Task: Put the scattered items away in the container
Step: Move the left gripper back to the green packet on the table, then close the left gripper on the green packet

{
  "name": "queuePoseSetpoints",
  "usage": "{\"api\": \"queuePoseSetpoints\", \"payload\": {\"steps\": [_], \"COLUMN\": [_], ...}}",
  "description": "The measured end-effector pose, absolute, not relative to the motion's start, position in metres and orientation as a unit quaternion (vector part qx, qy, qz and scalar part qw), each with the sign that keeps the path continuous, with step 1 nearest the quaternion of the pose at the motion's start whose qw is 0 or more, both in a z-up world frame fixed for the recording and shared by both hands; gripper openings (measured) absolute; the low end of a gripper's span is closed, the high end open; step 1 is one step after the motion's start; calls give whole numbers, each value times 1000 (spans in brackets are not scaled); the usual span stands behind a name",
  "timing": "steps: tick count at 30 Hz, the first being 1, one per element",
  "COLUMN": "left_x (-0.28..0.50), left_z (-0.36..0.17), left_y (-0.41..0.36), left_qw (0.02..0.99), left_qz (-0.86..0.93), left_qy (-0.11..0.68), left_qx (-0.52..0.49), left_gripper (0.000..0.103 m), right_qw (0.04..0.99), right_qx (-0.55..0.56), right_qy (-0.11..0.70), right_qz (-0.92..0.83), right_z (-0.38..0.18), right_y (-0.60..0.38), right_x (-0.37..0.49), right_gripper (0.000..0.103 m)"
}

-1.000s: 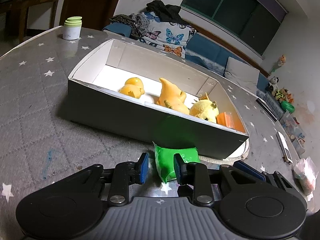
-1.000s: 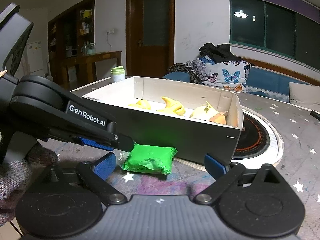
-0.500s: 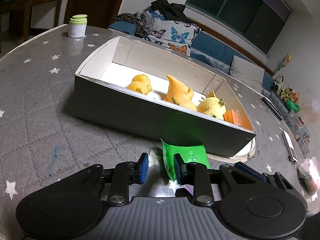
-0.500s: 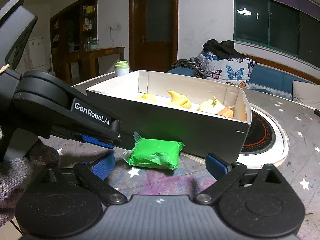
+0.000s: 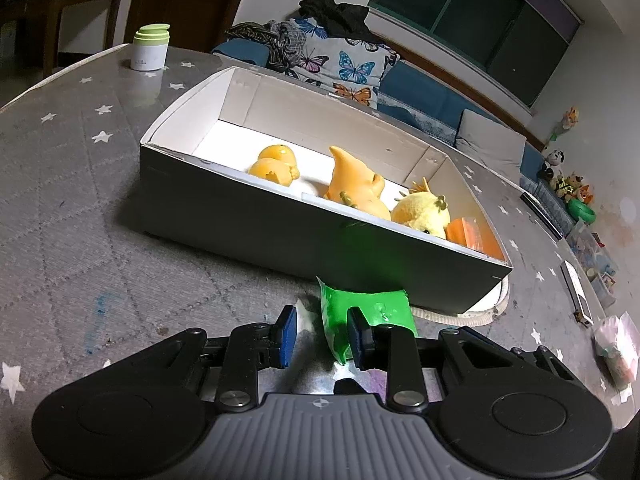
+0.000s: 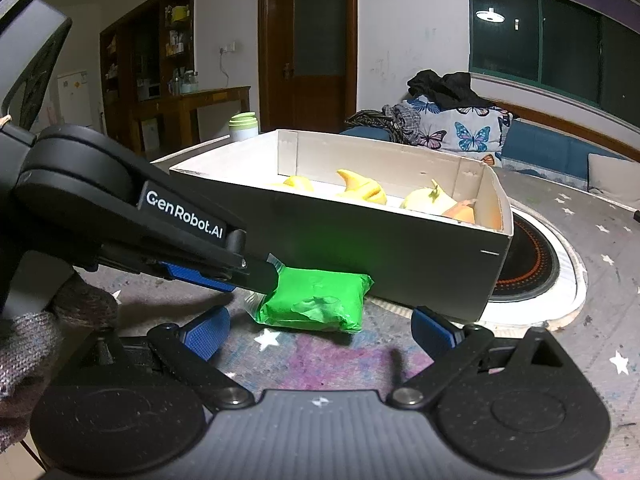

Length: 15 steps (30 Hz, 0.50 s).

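A green packet (image 5: 366, 312) lies on the table against the near wall of a dark cardboard box (image 5: 280, 216). The packet also shows in the right wrist view (image 6: 316, 304). My left gripper (image 5: 318, 336) is open at the packet's left end, its right finger over the packet, its left finger beside it. The left gripper also shows in the right wrist view (image 6: 224, 276). My right gripper (image 6: 320, 332) is wide open and empty, just short of the packet. The box (image 6: 360, 248) holds yellow and orange toys (image 5: 358, 186).
A white and green jar (image 5: 151, 48) stands at the table's far left. A round black and white mat (image 6: 536, 268) lies under the box's right end. A phone-like item (image 5: 576, 292) and a bag (image 5: 618, 348) lie at the right.
Both grippers have moved closer to the green packet and the box. The left gripper's fingers have opened a little wider around the packet's end.
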<state>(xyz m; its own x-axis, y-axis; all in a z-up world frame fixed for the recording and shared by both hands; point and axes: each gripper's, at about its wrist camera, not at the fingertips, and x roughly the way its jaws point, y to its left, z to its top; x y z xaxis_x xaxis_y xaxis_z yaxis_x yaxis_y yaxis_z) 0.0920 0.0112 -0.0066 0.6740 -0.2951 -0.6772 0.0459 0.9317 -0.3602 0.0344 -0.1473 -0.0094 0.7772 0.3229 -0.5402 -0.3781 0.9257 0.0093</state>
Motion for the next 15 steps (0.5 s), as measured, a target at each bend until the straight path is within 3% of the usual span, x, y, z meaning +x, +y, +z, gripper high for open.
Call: {"api": "queuePoseSetpoints", "payload": {"steps": [15], "left_x": [102], "left_z": [-11], "left_y": [13], "left_qw": [893], "left_qz": [-111], "left_qy": [395], "left_qx": [-186], "left_gripper": [30], "right_qw": [937], "right_qx": [-49], "right_qy": [288], "right_qz": [191], "right_z": [-12], "right_y": [-142], "right_x": [41], "right_gripper": [89]}}
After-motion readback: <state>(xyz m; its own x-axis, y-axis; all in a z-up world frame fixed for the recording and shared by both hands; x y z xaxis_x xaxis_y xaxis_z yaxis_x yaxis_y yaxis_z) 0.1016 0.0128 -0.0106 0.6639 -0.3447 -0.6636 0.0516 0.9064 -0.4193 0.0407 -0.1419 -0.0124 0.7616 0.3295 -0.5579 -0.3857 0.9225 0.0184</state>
